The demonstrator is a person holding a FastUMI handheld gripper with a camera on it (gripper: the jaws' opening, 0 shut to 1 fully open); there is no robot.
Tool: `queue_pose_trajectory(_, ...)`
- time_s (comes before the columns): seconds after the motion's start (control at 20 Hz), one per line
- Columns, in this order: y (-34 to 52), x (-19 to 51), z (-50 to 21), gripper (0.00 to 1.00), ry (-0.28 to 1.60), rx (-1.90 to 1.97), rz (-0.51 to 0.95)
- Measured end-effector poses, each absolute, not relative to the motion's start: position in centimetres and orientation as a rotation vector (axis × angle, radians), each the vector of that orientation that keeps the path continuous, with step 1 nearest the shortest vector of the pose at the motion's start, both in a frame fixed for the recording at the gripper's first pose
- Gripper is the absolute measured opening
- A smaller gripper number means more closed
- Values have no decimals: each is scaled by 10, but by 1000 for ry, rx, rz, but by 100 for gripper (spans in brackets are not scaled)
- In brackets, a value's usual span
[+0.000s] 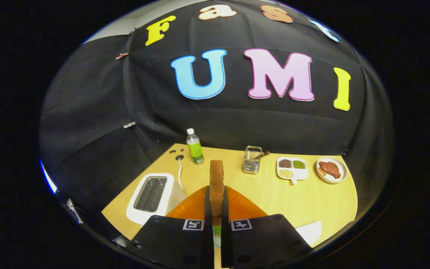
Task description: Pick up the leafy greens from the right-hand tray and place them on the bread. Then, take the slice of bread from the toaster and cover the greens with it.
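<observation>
The gripper (216, 215) has its jaws clamped tight on a brown toasted bread slice (217, 183), held upright on edge above an orange plate (243, 207). A white two-slot toaster (155, 197) sits just left on the pale wooden tabletop (293, 194), with a hint of green (217, 230) low between the jaws.

One toaster (155, 198), one bottle (195, 147) — two food dishes (292, 169) (331, 169), one bread slice (217, 183).

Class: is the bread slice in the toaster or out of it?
Out: the bread slice stands on edge, clamped in the tool; the toaster slots look empty.
</observation>
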State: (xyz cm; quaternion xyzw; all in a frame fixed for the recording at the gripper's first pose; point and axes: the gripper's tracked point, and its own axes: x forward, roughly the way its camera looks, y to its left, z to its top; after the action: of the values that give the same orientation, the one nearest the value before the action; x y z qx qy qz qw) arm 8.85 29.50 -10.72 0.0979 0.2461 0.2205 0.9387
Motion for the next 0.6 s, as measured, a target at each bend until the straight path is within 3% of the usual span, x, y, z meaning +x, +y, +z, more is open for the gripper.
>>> queue_pose_trajectory(0.6, 310, 78, -227, 12, 717, 526, 408)
